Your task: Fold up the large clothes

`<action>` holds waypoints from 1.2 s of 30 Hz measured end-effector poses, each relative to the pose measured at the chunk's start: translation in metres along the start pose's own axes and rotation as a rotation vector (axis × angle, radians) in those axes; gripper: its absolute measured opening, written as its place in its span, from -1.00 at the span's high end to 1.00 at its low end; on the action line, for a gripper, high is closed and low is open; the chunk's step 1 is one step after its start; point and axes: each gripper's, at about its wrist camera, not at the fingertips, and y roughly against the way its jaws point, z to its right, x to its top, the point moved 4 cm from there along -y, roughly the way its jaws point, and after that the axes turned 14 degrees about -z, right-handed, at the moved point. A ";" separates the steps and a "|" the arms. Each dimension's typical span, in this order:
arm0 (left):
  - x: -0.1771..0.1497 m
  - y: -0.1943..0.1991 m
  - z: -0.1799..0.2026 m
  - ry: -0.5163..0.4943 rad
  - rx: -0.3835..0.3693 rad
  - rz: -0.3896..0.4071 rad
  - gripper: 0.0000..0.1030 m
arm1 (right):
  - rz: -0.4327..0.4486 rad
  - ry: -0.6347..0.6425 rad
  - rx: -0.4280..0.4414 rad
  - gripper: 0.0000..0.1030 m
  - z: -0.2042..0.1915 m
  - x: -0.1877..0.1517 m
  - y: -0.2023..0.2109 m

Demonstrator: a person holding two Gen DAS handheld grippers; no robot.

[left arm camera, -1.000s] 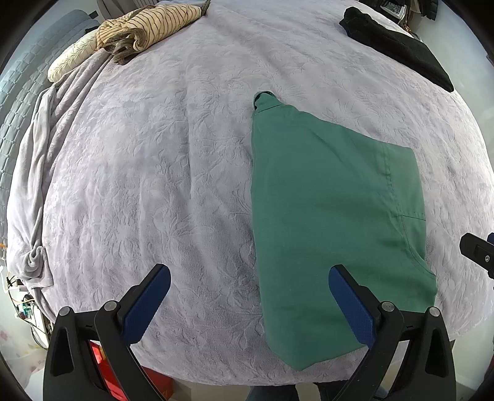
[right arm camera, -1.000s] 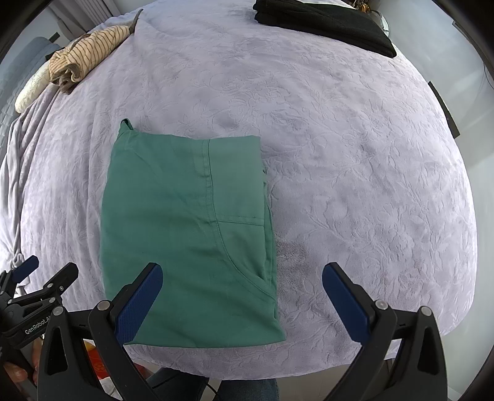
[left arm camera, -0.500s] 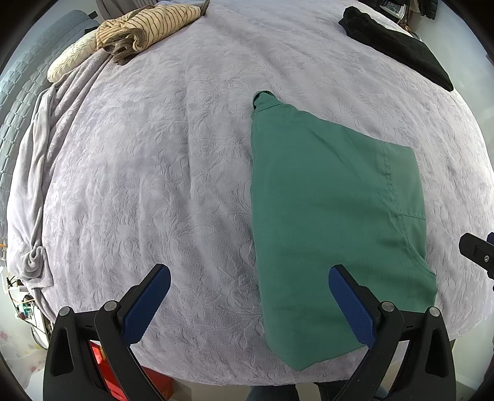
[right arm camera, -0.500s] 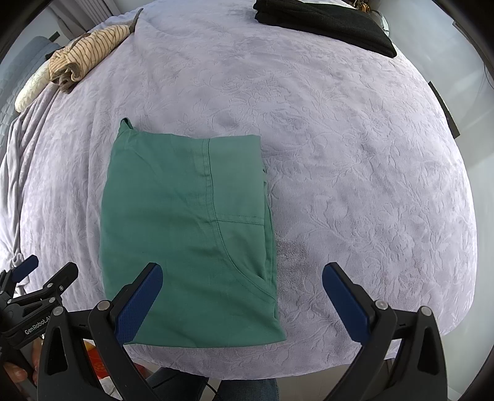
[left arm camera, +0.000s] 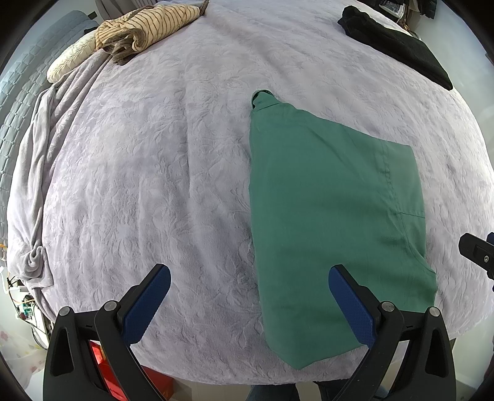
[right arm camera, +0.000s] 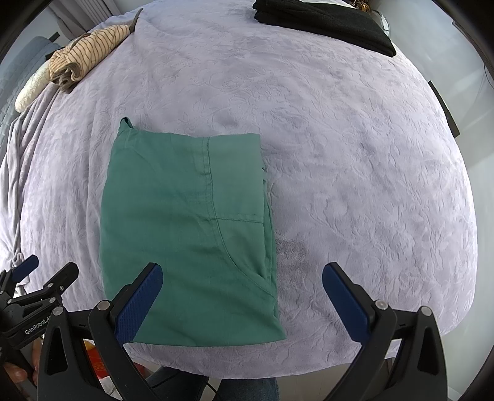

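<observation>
Both tools are hovering wide apart and holding nothing: the left tool (left arm camera: pixel 248 285) is hanging over the near edge of the bed (left arm camera: pixel 139 172), its right finger above the near part of the green trousers (left arm camera: pixel 327 222), and the right tool (right arm camera: pixel 242 283) is hanging over the near right corner of the same garment, its left finger above the cloth and its right finger above bare blanket. The green trousers are lying flat near the front edge of the bed, folded into a compact rectangle, with a seam and a pocket line showing on top and a small tab poking out at the far left corner. Judging from this, a fold is finished and the hands are pausing between steps. The next move likely calls for either one more fold, gripping the near edge at two corners and carrying it over to the far edge, or lifting the bundle away. A striped garment (right arm camera: pixel 89 51) and a black folded pile (right arm camera: pixel 324 21) are sitting well apart at the far side.
</observation>
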 end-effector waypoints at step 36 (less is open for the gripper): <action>-0.001 -0.001 0.005 -0.014 0.006 -0.001 -0.99 | -0.003 0.001 0.002 -0.99 -0.002 -0.001 0.000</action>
